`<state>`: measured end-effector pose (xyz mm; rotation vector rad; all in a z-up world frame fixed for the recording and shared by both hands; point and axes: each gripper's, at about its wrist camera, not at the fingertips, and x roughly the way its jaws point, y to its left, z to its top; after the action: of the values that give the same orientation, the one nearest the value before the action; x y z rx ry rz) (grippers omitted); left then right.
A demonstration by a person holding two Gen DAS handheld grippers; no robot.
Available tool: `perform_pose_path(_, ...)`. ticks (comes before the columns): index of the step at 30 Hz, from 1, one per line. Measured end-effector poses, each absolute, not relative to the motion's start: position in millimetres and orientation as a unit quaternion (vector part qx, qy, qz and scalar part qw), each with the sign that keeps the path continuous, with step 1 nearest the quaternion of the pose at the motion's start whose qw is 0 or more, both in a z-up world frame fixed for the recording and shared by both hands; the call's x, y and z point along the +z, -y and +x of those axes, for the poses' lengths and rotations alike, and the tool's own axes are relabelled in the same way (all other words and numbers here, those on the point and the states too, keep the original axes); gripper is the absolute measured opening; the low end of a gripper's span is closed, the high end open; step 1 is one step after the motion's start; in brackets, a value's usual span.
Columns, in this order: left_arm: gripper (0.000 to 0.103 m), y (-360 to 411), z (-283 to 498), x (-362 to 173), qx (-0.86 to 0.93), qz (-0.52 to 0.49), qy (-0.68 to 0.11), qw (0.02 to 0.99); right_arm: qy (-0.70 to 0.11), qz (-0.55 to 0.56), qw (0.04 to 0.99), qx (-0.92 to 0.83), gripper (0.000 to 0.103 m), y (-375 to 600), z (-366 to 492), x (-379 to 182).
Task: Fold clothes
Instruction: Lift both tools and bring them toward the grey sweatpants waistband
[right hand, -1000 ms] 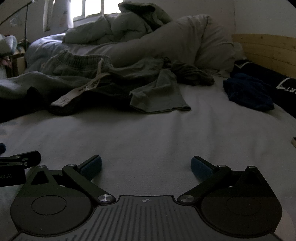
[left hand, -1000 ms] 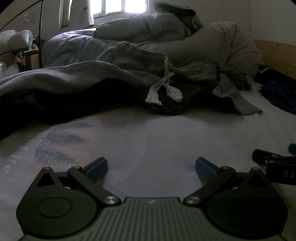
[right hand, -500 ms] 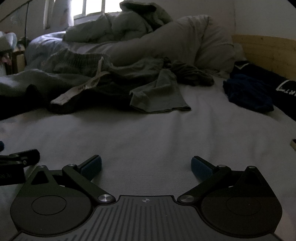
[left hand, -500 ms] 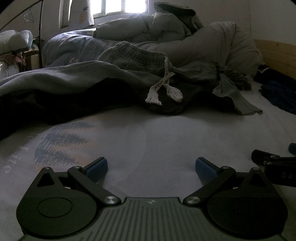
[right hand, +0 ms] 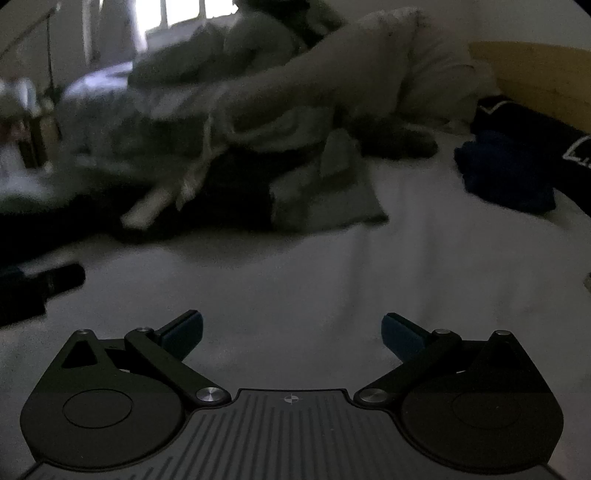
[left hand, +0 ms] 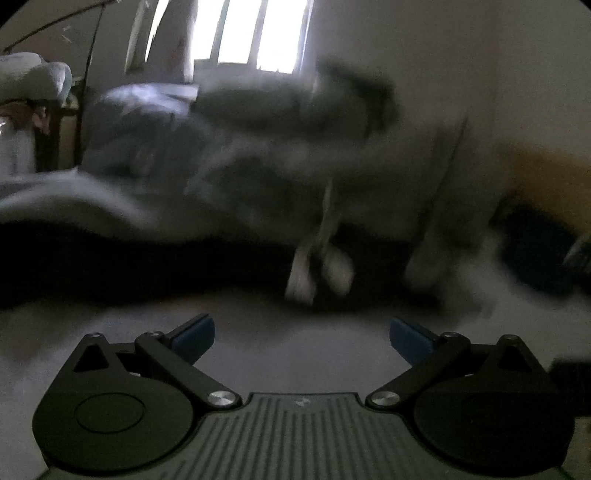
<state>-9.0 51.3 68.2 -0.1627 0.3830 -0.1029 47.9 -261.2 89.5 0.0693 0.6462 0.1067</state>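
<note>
A heap of grey clothes (left hand: pixel 258 192) lies across the bed ahead; the left wrist view is blurred by motion. Grey sweatpants with a white drawstring (left hand: pixel 317 258) lie on top, and the drawstring (right hand: pixel 173 192) also shows in the right wrist view. A grey-green garment end (right hand: pixel 328 192) lies flat on the white sheet. My left gripper (left hand: pixel 301 338) is open and empty, close to the heap's dark edge. My right gripper (right hand: pixel 291 332) is open and empty above bare sheet (right hand: pixel 406 258). The left gripper's body (right hand: pixel 37 288) shows at the right view's left edge.
A dark blue garment (right hand: pixel 509 173) lies at the right by the wooden bed frame (right hand: pixel 535 77). Bedding and a pillow (right hand: pixel 388 66) pile up at the back under a bright window (left hand: pixel 251 33). A rack with bundles (left hand: pixel 33 81) stands at the far left.
Both grippers have moved forward toward the clothes heap, which now looks nearer and larger. The left view has tilted and blurred. Both jaws stay open.
</note>
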Motion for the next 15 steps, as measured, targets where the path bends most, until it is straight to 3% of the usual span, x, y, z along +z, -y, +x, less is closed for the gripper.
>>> perform_pose_path(4, 0.103, -89.9, -3.6, 99.0, -0.059, -0.143, -0.150, 0.977, -0.281, 0.051, 0.954, 0.091, 0.103, 251.7, 38.1, 146.1)
perform_pose_path(9, 0.103, -129.6, 21.6, 113.6, -0.039, -0.190, -0.155, 0.969, -0.228, 0.043, 0.963, 0.135, 0.103, 226.2, 41.2, 216.8)
perform_pose_path(15, 0.103, -172.3, 35.2, 107.1, -0.068, -0.232, -0.145, 0.959, -0.210, 0.034, 0.959, 0.188, 0.103, 186.5, 102.7, 277.3)
